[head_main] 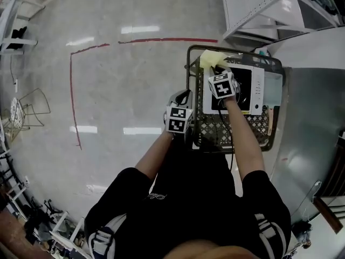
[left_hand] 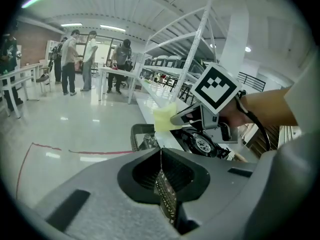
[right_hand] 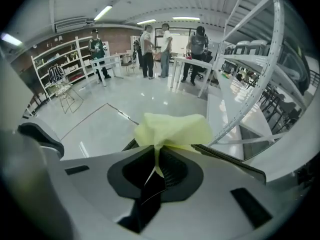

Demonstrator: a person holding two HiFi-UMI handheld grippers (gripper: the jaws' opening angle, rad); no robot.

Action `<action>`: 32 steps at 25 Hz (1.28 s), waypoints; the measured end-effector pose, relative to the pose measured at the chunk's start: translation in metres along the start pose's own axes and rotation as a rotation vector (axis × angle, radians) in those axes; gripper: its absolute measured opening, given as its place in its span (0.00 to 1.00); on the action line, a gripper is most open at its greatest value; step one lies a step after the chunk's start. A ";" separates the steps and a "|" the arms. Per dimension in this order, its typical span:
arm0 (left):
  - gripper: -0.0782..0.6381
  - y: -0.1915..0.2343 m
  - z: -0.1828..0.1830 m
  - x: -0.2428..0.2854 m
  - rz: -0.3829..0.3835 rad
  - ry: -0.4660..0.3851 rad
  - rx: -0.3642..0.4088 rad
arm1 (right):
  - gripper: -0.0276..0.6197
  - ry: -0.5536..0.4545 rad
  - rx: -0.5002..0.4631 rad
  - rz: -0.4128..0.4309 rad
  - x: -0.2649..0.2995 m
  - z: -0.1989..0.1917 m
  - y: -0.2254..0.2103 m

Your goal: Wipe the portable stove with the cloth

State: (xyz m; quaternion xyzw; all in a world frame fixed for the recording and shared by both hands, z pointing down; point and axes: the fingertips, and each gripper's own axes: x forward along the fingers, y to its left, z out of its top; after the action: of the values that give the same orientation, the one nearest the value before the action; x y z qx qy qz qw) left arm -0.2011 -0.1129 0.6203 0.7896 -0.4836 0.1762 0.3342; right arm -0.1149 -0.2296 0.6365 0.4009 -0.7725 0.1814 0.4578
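Yellow cloth in right tool, basket rim in left tool.

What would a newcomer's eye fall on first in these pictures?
The yellow cloth, pinched in the right gripper, stands out over the far end of the white stove. The stove sits in a black mesh basket, and the left gripper is clamped on the basket's left wall. A red line runs across the pale floor beyond.
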 end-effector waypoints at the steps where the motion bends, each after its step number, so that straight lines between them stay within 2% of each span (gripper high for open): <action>1: 0.14 0.004 -0.005 0.001 -0.006 0.020 -0.006 | 0.09 0.024 0.001 -0.002 0.004 -0.005 0.000; 4: 0.14 0.021 -0.005 0.003 -0.006 0.028 -0.020 | 0.09 0.073 -0.001 -0.010 0.016 -0.008 0.000; 7: 0.14 0.032 -0.002 0.004 0.000 0.020 -0.027 | 0.10 0.078 -0.013 -0.019 0.023 -0.005 0.002; 11: 0.14 0.034 -0.007 0.004 0.000 0.018 -0.050 | 0.17 0.088 -0.081 -0.018 0.027 -0.003 0.011; 13: 0.14 0.033 -0.011 0.004 -0.004 0.017 -0.054 | 0.16 0.093 -0.096 -0.033 0.028 -0.003 0.013; 16: 0.14 0.033 -0.018 0.006 -0.001 0.012 -0.060 | 0.11 0.103 -0.078 -0.050 0.026 -0.008 0.012; 24: 0.14 0.026 -0.029 0.000 -0.008 0.032 -0.072 | 0.12 0.120 -0.003 -0.045 0.019 -0.037 0.020; 32: 0.14 0.017 -0.041 -0.001 -0.011 0.042 -0.060 | 0.12 0.120 -0.017 -0.034 0.011 -0.048 0.030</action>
State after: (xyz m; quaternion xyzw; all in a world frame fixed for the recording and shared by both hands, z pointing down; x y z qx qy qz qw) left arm -0.2145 -0.0886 0.6548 0.7780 -0.4770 0.1763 0.3689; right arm -0.1145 -0.1852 0.6735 0.3985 -0.7384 0.1904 0.5096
